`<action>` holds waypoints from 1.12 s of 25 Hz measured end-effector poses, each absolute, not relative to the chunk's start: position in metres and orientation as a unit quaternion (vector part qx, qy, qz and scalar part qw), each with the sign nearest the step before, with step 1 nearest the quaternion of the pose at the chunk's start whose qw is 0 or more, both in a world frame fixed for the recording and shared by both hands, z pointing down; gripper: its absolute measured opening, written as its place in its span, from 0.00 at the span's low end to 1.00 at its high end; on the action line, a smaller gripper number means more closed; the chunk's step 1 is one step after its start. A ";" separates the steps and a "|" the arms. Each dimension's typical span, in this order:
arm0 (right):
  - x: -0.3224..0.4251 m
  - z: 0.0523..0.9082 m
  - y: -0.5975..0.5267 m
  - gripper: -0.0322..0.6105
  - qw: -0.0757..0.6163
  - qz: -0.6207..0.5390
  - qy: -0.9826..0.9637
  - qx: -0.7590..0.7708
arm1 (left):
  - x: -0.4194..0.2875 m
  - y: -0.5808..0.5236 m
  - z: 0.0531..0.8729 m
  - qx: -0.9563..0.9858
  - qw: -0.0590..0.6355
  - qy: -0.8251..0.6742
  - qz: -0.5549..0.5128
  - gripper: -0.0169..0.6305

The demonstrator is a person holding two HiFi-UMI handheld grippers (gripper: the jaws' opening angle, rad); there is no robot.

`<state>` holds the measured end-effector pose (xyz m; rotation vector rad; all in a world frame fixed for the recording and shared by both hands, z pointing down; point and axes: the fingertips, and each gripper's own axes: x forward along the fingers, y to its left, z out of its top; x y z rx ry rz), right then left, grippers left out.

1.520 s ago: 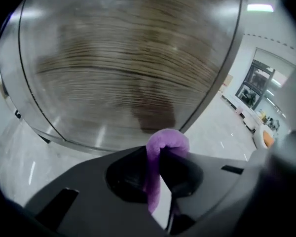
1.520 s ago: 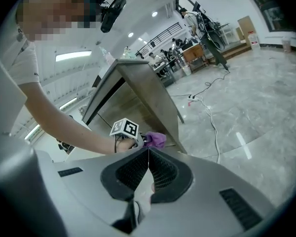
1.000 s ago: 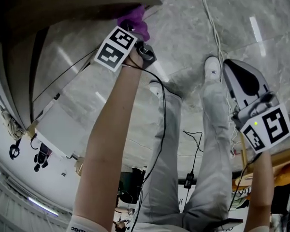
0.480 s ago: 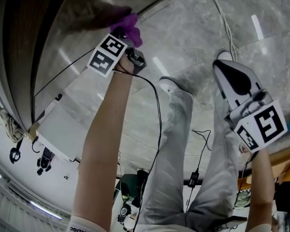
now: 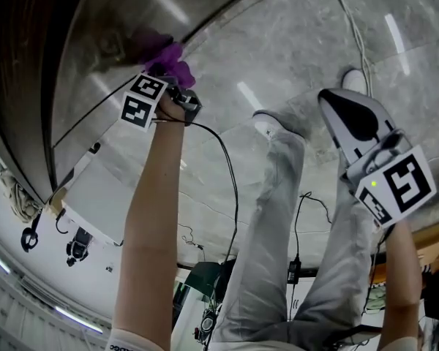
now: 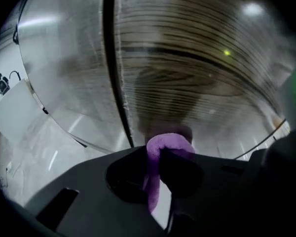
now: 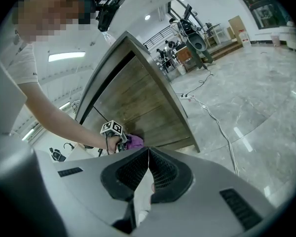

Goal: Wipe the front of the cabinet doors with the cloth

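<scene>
A purple cloth is pressed against the wood-grain cabinet door, low down near the floor. My left gripper is shut on the cloth, whose folded end sticks out past the jaws and touches the door. In the right gripper view the cloth and the left gripper's marker cube show against the door. My right gripper hangs away from the cabinet, over the floor on the right, jaws together with nothing between them.
A dark vertical gap splits the doors. A white cable runs across the grey marble floor. The person's legs and white shoes stand between the grippers. A black cord trails from the left gripper.
The left gripper has slid the cloth leftwards and a little down across the door face. The right gripper has hardly moved.
</scene>
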<state>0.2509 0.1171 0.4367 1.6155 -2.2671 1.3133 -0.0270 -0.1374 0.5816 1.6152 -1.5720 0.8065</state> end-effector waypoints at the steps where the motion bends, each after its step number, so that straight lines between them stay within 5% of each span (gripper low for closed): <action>1: 0.253 0.437 0.118 0.09 0.031 0.427 -0.736 0.525 | -0.033 -0.138 0.580 0.626 0.357 -0.616 0.319 0.11; 8: 0.281 0.428 0.122 0.09 0.023 0.431 -0.733 0.526 | -0.010 -0.125 0.577 0.635 0.334 -0.603 0.349 0.11; 21: 0.388 0.443 0.151 0.09 0.039 0.433 -0.727 0.532 | 0.233 -0.069 0.643 0.728 0.338 -0.458 0.383 0.11; 28: 0.420 0.471 0.182 0.09 0.038 0.446 -0.698 0.560 | 0.278 -0.077 0.679 0.733 0.345 -0.457 0.366 0.11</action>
